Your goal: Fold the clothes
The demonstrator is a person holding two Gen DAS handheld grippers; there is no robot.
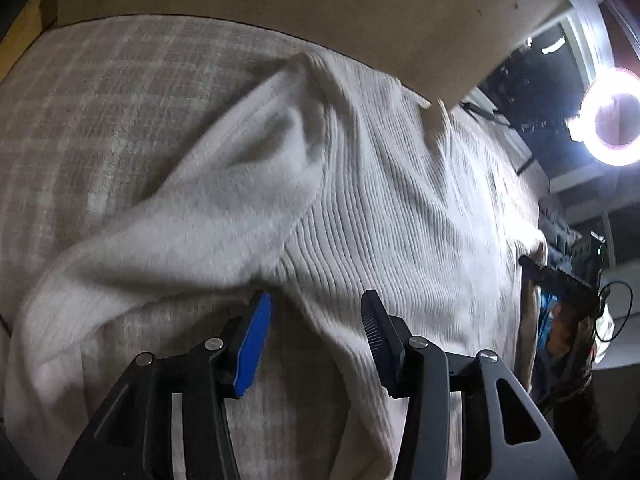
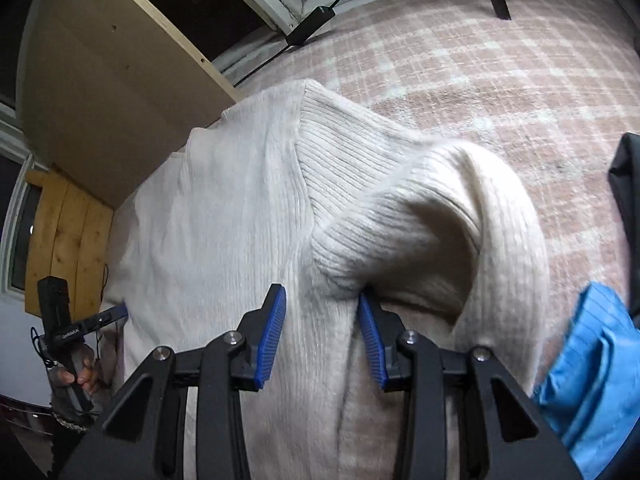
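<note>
My left gripper [image 1: 316,312] is wide, its jaws hovering over the cream sweater [image 1: 360,208], which lies rumpled on the plaid blanket [image 1: 100,100]. My right gripper [image 2: 322,316] is also spread, with knit bulging between the jaws; I cannot tell if it grips. A blue garment [image 2: 592,380] lies beside the sweater's sleeve [image 2: 460,208].

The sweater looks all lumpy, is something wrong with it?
Nothing is torn or spilled. The cream sweater lies on the plaid blanket, but its sleeve arches up in a bunchy loop instead of lying flat. Both the left hand-held gripper and right hand-held gripper are open over the fabric.
</note>
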